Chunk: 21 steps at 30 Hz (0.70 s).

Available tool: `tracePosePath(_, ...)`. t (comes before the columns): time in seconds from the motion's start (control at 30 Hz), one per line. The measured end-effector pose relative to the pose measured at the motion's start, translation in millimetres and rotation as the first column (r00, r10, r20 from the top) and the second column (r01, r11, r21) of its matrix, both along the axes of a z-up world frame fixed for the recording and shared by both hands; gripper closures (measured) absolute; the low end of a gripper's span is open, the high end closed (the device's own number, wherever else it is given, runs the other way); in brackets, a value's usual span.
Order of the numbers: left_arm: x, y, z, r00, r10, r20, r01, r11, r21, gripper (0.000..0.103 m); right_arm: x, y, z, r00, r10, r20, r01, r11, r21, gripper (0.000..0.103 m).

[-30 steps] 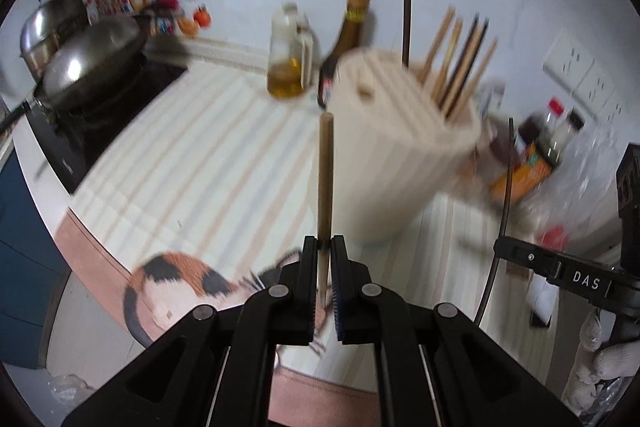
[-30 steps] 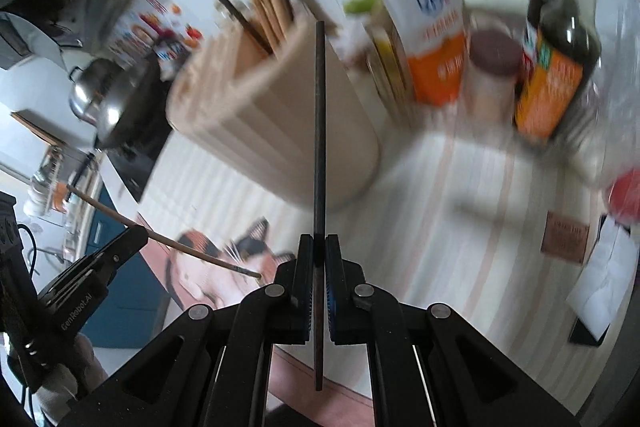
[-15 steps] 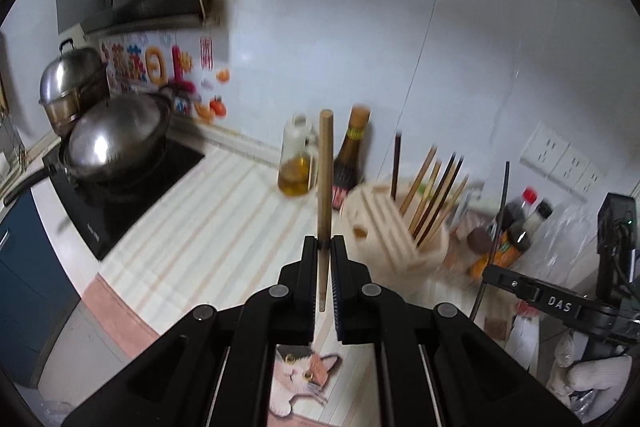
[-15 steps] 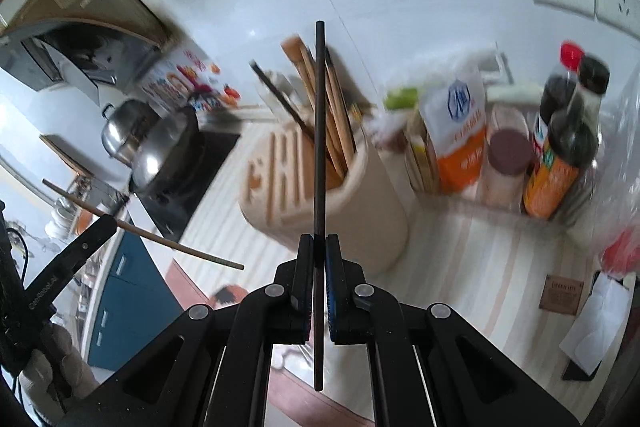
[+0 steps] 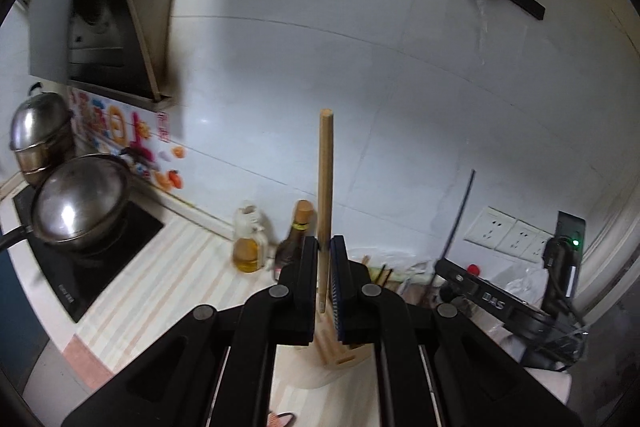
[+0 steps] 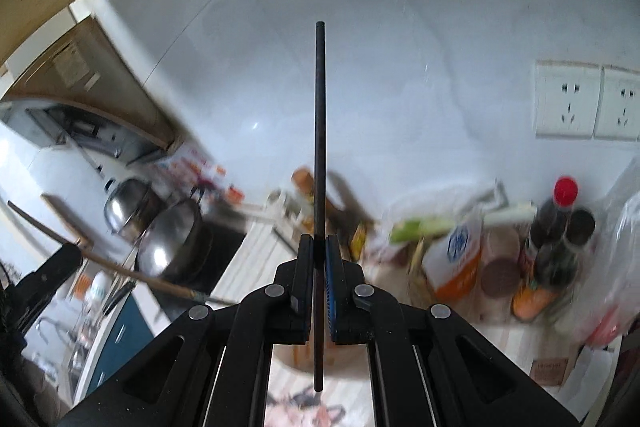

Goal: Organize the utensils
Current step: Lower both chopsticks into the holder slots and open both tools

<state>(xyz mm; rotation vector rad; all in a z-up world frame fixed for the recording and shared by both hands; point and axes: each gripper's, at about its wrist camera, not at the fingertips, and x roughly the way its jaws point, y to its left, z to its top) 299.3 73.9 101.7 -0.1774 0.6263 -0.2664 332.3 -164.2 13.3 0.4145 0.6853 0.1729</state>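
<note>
Left gripper jaws pinched wooden chopstick; right gripper jaws pinched black chopstick. Best lowered upright, aligned over wooden holder slots.

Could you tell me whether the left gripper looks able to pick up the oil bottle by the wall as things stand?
Probably not yet: the left gripper is shut on a wooden chopstick, so its jaws are occupied. The oil bottle itself stands unobstructed on the counter.

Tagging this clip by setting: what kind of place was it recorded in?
A home kitchen, most likely: a wok and steel pot on a black cooktop under a range hood, with oil and sauce bottles along the tiled wall.
</note>
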Motion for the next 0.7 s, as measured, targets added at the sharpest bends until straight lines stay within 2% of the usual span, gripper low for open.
tracePosePath(0.17, 34.4, -27.1, -20.2, 0.996, -0.066, -0.062, 0.066, 0.998, 0.005, 0.099, 24.9, 2.3, -1.9, 0.998, -0.055, 0.034, 0.055, 0.998, -0.012, 0.098)
tracePosePath(0.37, 70.2, -58.0, -61.7, 0.984, -0.111, -0.142, 0.116, 0.993, 0.031, 0.099, 42.3, 7.8, -30.1, 0.995, -0.093, 0.037, 0.094, 0.995, -0.02, 0.098)
tracePosePath(0.7, 95.1, -77.3, -101.0, 0.972, -0.12, -0.201, 0.139, 0.987, 0.083, 0.099, 28.6, 11.3, -75.0, 0.989, -0.13, 0.07, 0.13, 0.992, -0.002, 0.097)
